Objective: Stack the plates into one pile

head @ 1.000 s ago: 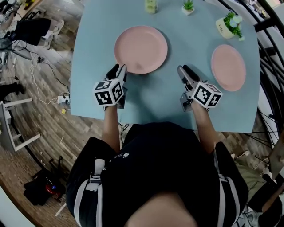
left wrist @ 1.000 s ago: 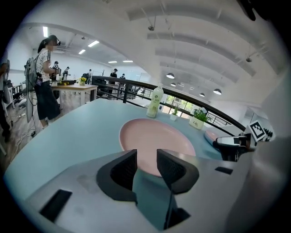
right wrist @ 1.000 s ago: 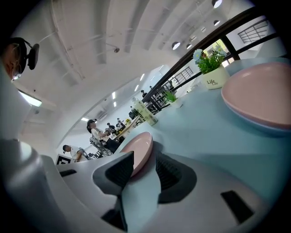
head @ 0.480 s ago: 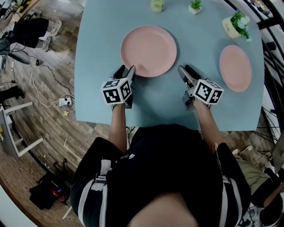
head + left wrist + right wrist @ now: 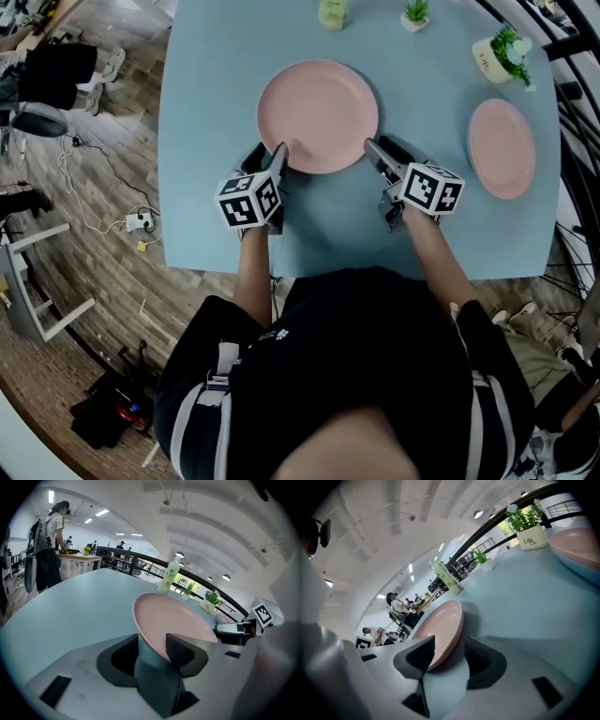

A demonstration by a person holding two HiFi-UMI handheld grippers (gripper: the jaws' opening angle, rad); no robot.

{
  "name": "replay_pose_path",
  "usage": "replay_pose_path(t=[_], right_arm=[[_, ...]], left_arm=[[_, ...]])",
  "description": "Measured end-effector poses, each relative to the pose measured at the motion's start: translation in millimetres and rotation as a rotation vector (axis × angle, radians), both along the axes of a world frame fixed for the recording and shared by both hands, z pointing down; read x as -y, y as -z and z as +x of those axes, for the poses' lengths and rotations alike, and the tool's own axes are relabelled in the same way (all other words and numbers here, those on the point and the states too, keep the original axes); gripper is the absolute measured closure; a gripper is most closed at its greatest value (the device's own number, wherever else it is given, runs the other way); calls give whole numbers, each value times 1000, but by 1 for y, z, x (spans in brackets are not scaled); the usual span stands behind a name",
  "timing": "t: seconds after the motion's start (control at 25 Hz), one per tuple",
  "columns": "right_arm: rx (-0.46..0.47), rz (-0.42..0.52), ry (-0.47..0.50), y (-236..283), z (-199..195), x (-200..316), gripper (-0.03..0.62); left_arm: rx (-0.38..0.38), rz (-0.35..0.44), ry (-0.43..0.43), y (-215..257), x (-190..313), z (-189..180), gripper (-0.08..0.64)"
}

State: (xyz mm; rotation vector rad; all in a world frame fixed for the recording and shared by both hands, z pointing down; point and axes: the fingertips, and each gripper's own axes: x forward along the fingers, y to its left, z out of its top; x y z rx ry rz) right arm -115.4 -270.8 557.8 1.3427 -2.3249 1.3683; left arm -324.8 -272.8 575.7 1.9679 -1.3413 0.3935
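Observation:
A large pink plate lies flat on the light blue table. A smaller pink plate lies apart at the right. My left gripper is at the large plate's near-left rim. In the left gripper view that plate has its edge between the spread jaws of the left gripper, which is open. My right gripper is at the near-right rim. It is open too, the right gripper straddling the large plate. The small plate shows at the far right.
A pale green bottle, a small potted plant and a white pot with flowers stand along the table's far side. A black railing runs past the right edge. Cables and a stool are on the wooden floor at left.
Both grippers have moved forward to the large plate. The right one has come in from the right, and each now has the plate's rim between its jaws.

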Motion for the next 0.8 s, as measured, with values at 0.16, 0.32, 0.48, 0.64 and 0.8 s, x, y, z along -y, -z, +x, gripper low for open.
replay_pose_path(t=[0.16,0.32,0.48,0.64,0.8], right_arm=[[-25,-11,31,-3,-11,7,435],[-11,-20,18,-6,-10,9,464],[5,-31,3,-7,-5,0,516],[18,-29,-9,-1,0,-10,515],[25,-23,-23,3,12,-17,513]], left_arm=[[14,-6,-11,-4,1,3,387],[15,-11,2,-6,2,3,390],[36,-33,-4,-6,-3,4,399],[34,-35,-15,1,-10,9,399],[28,-26,-17,8,-14,20,399]])
